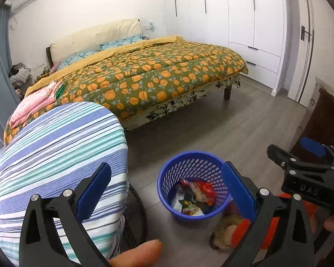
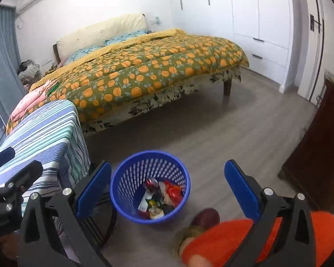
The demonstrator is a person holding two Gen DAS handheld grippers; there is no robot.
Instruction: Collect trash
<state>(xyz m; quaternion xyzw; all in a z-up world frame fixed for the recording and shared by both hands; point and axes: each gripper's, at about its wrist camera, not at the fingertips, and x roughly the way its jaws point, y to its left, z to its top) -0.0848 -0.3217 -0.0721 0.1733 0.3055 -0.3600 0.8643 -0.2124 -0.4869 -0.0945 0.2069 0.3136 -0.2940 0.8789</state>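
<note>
A blue mesh waste basket [image 1: 190,169] stands on the grey floor and also shows in the right wrist view [image 2: 131,173]. It holds several wrappers [image 1: 196,197] and a can [image 2: 151,183]. My left gripper [image 1: 167,195] is open and empty, above and in front of the basket. My right gripper [image 2: 168,191] is open and empty above the basket; it also shows in the left wrist view [image 1: 300,153] at the right edge. The left gripper's side shows at the left edge of the right wrist view [image 2: 11,169].
A striped-cloth stool or table [image 1: 55,155] stands left of the basket. A bed with an orange-patterned quilt [image 1: 155,73] fills the back. White wardrobes [image 1: 245,22] line the far wall. A dark wooden cabinet [image 2: 318,155] is at right. My orange-clad leg and slipper [image 2: 211,235] are beside the basket.
</note>
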